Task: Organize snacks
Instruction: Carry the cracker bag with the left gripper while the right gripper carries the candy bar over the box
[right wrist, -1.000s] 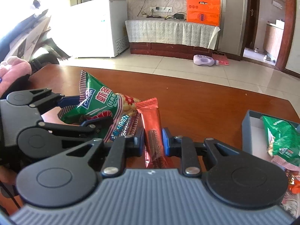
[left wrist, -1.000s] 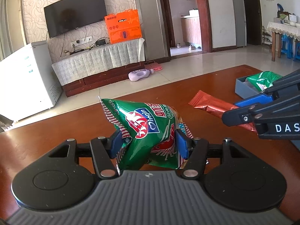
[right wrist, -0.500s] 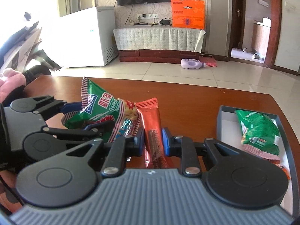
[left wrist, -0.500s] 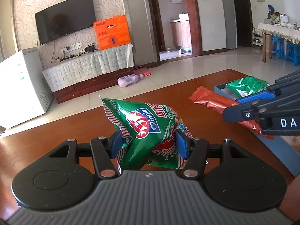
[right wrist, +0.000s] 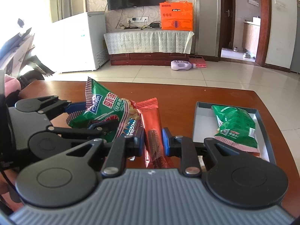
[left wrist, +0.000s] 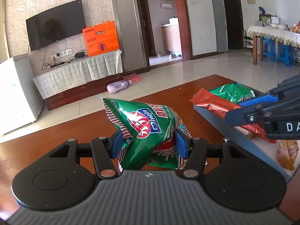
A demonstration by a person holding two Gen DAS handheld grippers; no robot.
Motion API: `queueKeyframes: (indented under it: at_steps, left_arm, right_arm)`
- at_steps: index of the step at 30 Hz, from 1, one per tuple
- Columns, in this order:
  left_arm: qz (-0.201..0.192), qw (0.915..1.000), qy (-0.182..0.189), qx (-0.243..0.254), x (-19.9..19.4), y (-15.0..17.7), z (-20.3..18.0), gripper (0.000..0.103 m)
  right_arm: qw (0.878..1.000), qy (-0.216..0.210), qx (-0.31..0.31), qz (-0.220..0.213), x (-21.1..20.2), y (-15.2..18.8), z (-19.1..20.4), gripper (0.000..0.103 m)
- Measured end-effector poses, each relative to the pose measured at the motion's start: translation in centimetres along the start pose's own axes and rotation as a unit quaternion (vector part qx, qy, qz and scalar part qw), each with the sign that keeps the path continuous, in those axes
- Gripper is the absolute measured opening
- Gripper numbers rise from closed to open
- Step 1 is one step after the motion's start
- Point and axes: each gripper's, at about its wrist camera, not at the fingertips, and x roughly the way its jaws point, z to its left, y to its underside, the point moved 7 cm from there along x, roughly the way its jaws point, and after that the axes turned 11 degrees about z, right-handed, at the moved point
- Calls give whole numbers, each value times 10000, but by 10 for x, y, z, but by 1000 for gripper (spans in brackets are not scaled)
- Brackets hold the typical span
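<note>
A black TV (left wrist: 55,29) hangs on a wall with swirly paper (left wrist: 46,0) at the upper left of the left view. Under it is a long low cabinet (left wrist: 78,75) with a pale cloth over it. An orange box (left wrist: 101,37) sits on top. A white freezer (left wrist: 16,91) stands at the far left. The floor (left wrist: 168,73) has pale shiny tiles, and a purple bottle (left wrist: 120,86) lies on it. At the upper right are a table with a lace cloth (left wrist: 271,35) and blue stools (left wrist: 283,51). Bright light (right wrist: 43,37) comes in at the left of the right view.
</note>
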Motion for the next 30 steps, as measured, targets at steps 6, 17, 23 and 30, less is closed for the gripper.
queueKeyframes:
  at_steps: [6,17,23,30]
  left_arm:
    - [-94,9999,64,-10,-1,-8,-6,60]
    - [-293,9993,246,-37,-5,-24,-25,59]
    - [-426,9983,389,-48,-9,-34,-38,58]
    - [-538,9968,586,-76,-11,-47,-57,58]
  right_arm:
    - [10000,53,70,3,-5,3,-11,24]
    - [9997,187,134,-59,-17,8,-24,24]
    - [9994,270,221,-72,-23,12,-36,24]
    - [9989,360,309,-68,-30,17,-50,24]
